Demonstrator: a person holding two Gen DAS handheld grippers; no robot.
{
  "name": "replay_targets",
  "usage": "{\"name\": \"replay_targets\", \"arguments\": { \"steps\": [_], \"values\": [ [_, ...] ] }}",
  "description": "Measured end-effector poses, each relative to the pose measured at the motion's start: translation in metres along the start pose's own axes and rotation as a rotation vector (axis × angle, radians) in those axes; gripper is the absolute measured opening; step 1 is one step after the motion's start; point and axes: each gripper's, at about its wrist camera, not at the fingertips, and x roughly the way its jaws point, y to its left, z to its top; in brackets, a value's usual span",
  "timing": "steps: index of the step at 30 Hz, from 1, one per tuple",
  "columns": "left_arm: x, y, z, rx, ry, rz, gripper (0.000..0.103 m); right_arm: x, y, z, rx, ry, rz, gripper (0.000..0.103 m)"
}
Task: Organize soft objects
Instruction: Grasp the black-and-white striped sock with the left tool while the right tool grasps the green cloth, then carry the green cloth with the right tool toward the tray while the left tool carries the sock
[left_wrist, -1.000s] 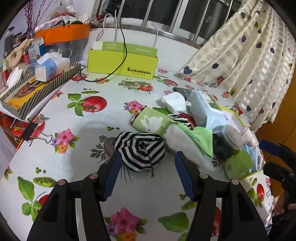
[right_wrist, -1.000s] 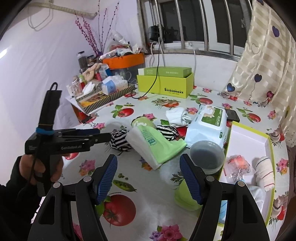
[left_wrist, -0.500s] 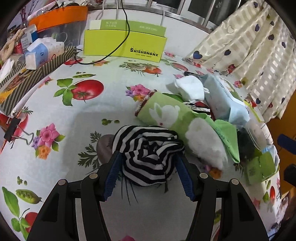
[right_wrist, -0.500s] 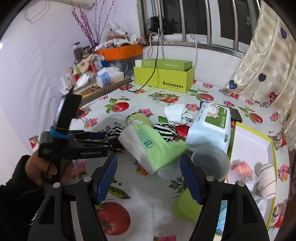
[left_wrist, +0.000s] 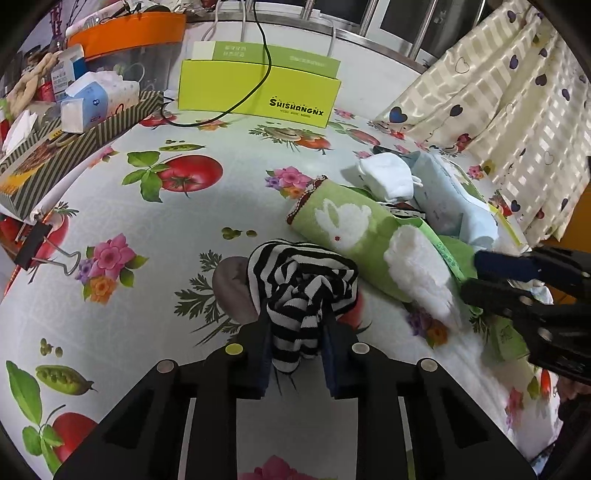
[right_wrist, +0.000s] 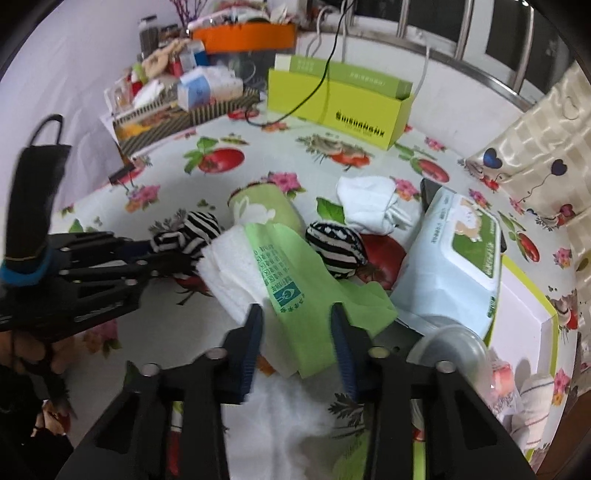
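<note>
Here, your left gripper (left_wrist: 295, 332) is pinching the striped sock bundle (left_wrist: 301, 284) between narrow jaws, low over the worktop (left_wrist: 147, 229). Just beside it the green rabbit towel (left_wrist: 343, 221) is lying against the tissue pack (right_wrist: 273, 273), which is crowding your right gripper (right_wrist: 297, 325); its jaws are straddling the pack's green wrapper, and whether they are gripping it is hard to tell. A second striped bundle (right_wrist: 336, 251), white socks (right_wrist: 373, 203) and the wipes pack (right_wrist: 458, 258) are sitting behind. The yellow-rimmed box (right_wrist: 524, 295) is being cut off at the right edge.
</note>
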Motion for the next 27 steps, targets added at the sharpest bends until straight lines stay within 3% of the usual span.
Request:
{"name": "replay_targets", "arguments": {
  "steps": [2, 9, 11, 14, 16, 18, 20, 22, 25, 27],
  "values": [
    [0.0, 0.002, 0.0, -0.007, 0.0, -0.01, 0.023, 0.005, -0.003, 0.0, 0.005, 0.016, -0.005, 0.014],
    [0.001, 0.003, 0.0, -0.009, -0.001, -0.02, 0.023, 0.003, -0.014, 0.004, 0.038, 0.0, -0.016, 0.013],
    [0.001, 0.004, 0.0, -0.01, -0.001, -0.022, 0.023, 0.002, -0.016, 0.005, 0.045, -0.007, -0.018, 0.004],
    [0.001, 0.003, 0.001, -0.005, 0.0, -0.02, 0.023, 0.004, -0.017, 0.006, 0.046, 0.0, -0.017, 0.004],
    [0.001, 0.003, 0.001, -0.003, 0.001, -0.02, 0.023, 0.011, -0.015, 0.006, 0.027, 0.033, -0.003, 0.004],
    [0.001, 0.003, 0.001, -0.003, 0.002, -0.021, 0.023, 0.013, -0.015, 0.007, 0.034, 0.038, 0.004, 0.011],
    [0.001, 0.003, 0.001, -0.002, 0.002, -0.019, 0.023, 0.015, -0.013, 0.007, 0.024, 0.047, -0.015, 0.033],
    [0.001, 0.003, 0.001, -0.002, 0.002, -0.02, 0.023, 0.016, -0.014, 0.008, 0.026, 0.051, -0.023, 0.038],
    [0.001, 0.003, 0.002, -0.002, 0.003, -0.022, 0.023, 0.019, -0.014, 0.011, 0.015, 0.062, -0.024, 0.038],
    [0.002, 0.003, 0.002, 0.002, 0.004, -0.022, 0.023, 0.022, -0.014, 0.012, 0.011, 0.064, -0.007, 0.025]
  ]
}}
